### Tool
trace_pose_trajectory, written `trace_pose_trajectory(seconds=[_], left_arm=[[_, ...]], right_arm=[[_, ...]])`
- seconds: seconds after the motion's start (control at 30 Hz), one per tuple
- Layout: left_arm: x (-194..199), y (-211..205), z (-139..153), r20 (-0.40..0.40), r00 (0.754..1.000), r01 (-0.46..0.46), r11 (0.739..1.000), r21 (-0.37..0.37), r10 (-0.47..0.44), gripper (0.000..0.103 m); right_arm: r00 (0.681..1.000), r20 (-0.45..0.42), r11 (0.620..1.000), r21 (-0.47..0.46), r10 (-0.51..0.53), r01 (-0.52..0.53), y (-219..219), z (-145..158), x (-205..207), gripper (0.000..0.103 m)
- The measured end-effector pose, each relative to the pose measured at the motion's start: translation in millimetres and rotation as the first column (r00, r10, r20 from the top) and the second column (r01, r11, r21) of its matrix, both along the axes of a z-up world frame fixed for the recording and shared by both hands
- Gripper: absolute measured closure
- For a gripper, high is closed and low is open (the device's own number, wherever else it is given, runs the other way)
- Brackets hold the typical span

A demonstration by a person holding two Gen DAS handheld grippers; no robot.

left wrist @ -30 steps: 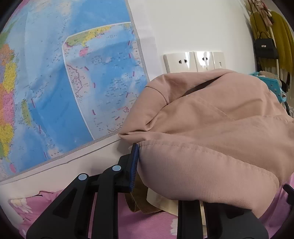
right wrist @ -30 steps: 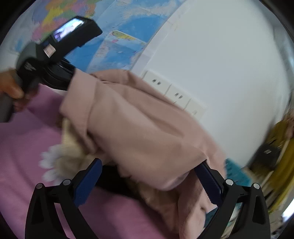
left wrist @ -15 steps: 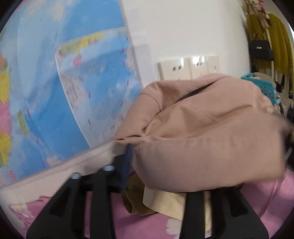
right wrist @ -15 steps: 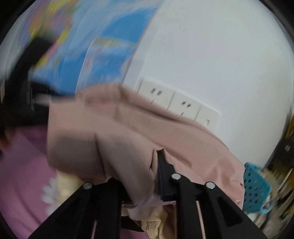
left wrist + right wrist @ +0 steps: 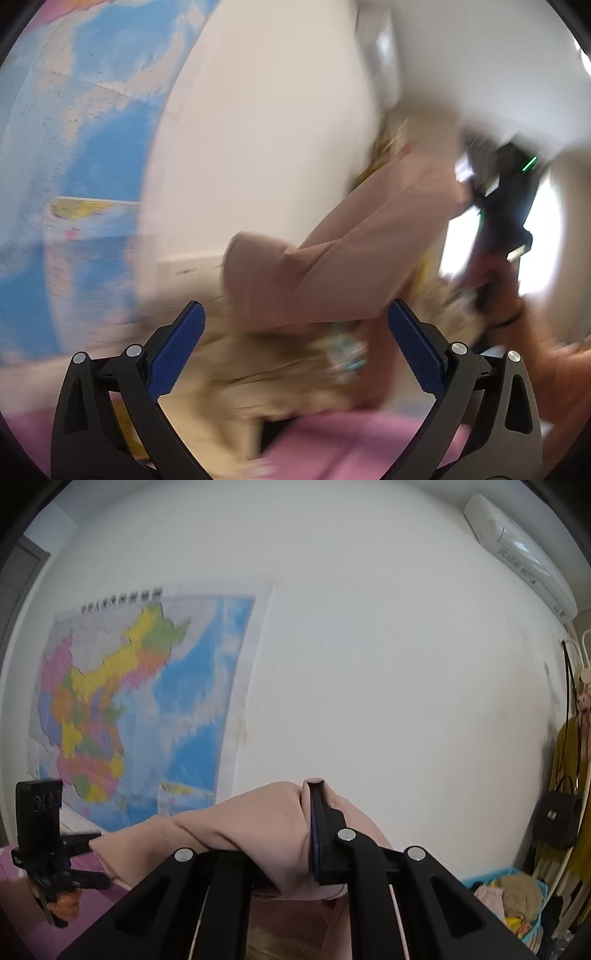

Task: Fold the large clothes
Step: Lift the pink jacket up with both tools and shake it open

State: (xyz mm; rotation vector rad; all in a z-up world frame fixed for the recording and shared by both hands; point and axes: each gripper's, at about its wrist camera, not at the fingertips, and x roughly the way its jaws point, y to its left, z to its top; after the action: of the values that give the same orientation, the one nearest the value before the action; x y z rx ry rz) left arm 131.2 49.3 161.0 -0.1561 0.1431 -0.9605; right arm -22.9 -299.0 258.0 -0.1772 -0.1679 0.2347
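While you look along the left gripper (image 5: 295, 354), note that its jaws have just been opening and stand wide, blue pads (image 5: 177, 350) clear of the pink garment (image 5: 332, 266), which hangs blurred ahead of them above the pink bedspread (image 5: 351, 443). Your right hand (image 5: 517, 325) appears at far right. From the right wrist view, the right gripper (image 5: 310, 834) has just clamped a fold of the garment (image 5: 258, 827), raised before the wall map (image 5: 140, 709).
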Motion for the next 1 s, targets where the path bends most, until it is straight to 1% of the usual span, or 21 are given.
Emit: trace_pose_trajectory(seconds=[0.03,0.07,0.13,0.2,0.23,0.3,0.37,0.43,0.47,0.6,0.63,0.67,0.7,0.73,0.77,0.8,0.83,0.87,0.9,0.97,1.0], left_arm=[[-6,-1,2,0.019,1.000,0.003,1.000,-0.005,-0.003,0.005],[-8,-9,2,0.036,0.999,-0.002,1.000,0.016,0.001,0.005],[-9,-25,0,0.052,0.999,0.012,0.998,0.068,-0.015,0.005],[-9,-41,-3,0.044,0.998,0.048,0.992,0.116,-0.053,0.005],[-10,-51,-3,0.059,0.997,0.039,0.988,0.151,-0.049,0.005],[-14,-74,-2,0.105,0.994,0.015,0.977,0.214,-0.038,0.005],[-17,-100,2,0.173,0.984,-0.012,0.964,0.264,-0.035,0.005],[-19,-117,5,0.229,0.973,-0.042,0.958,0.283,-0.025,0.005],[-19,-126,8,0.239,0.970,-0.035,0.959,0.282,-0.035,0.005],[-18,-159,14,0.240,0.966,0.024,0.958,0.287,-0.096,0.006],[-22,-169,16,0.258,0.961,0.020,0.958,0.285,-0.097,0.016],[-25,-173,18,0.272,0.958,0.016,0.961,0.276,-0.094,0.031],[-28,-178,23,0.261,0.961,0.024,0.963,0.268,-0.097,0.068],[-30,-180,27,0.246,0.964,0.027,0.963,0.267,-0.095,0.088],[-34,-180,32,0.245,0.966,0.019,0.966,0.260,-0.085,0.091],[-41,-176,36,0.265,0.962,-0.005,0.969,0.247,-0.062,0.092],[-54,-168,42,0.303,0.953,-0.056,0.972,0.229,-0.016,0.092],[-63,-159,47,0.318,0.948,-0.082,0.974,0.212,0.011,0.092],[-71,-147,55,0.322,0.945,-0.116,0.974,0.194,0.048,0.092],[-85,-122,69,0.316,0.944,-0.151,0.975,0.160,0.095,0.093],[-93,-109,75,0.321,0.938,-0.183,0.973,0.138,0.131,0.093]], right_arm=[[1.000,0.020,1.000,0.007,0.002,-0.003,-4,7,-8,0.094],[1.000,0.025,1.000,0.022,0.015,-0.015,-9,12,-14,0.095],[0.998,0.062,0.999,0.050,0.010,-0.013,-18,23,-26,0.095],[0.996,0.089,0.994,0.097,0.031,-0.040,-33,33,-36,0.095],[0.994,0.106,0.993,0.111,0.033,-0.045,-39,38,-43,0.095],[0.991,0.129,0.989,0.135,0.036,-0.054,-48,45,-52,0.095],[0.989,0.142,0.987,0.151,0.041,-0.062,-57,54,-64,0.095],[0.985,0.165,0.986,0.150,0.047,-0.072,-64,62,-79,0.095],[0.984,0.171,0.986,0.149,0.046,-0.072,-66,64,-84,0.095],[0.979,0.192,0.986,0.143,0.060,-0.089,-72,73,-105,0.095],[0.979,0.198,0.986,0.144,0.057,-0.086,-75,75,-111,0.095],[0.978,0.201,0.984,0.152,0.056,-0.088,-78,76,-115,0.095],[0.978,0.201,0.983,0.158,0.063,-0.095,-79,77,-117,0.095],[0.977,0.201,0.981,0.166,0.067,-0.101,-84,78,-123,0.095],[0.977,0.202,0.980,0.175,0.064,-0.100,-89,77,-130,0.095],[0.977,0.203,0.979,0.177,0.066,-0.102,-92,77,-134,0.095],[0.976,0.205,0.978,0.180,0.069,-0.107,-95,77,-140,0.095],[0.976,0.205,0.976,0.187,0.073,-0.112,-99,77,-148,0.095],[0.976,0.202,0.975,0.190,0.077,-0.116,-101,78,-154,0.095],[0.978,0.192,0.974,0.192,0.082,-0.119,-104,77,-169,0.095],[0.979,0.183,0.973,0.192,0.089,-0.124,-104,76,-175,0.095]])
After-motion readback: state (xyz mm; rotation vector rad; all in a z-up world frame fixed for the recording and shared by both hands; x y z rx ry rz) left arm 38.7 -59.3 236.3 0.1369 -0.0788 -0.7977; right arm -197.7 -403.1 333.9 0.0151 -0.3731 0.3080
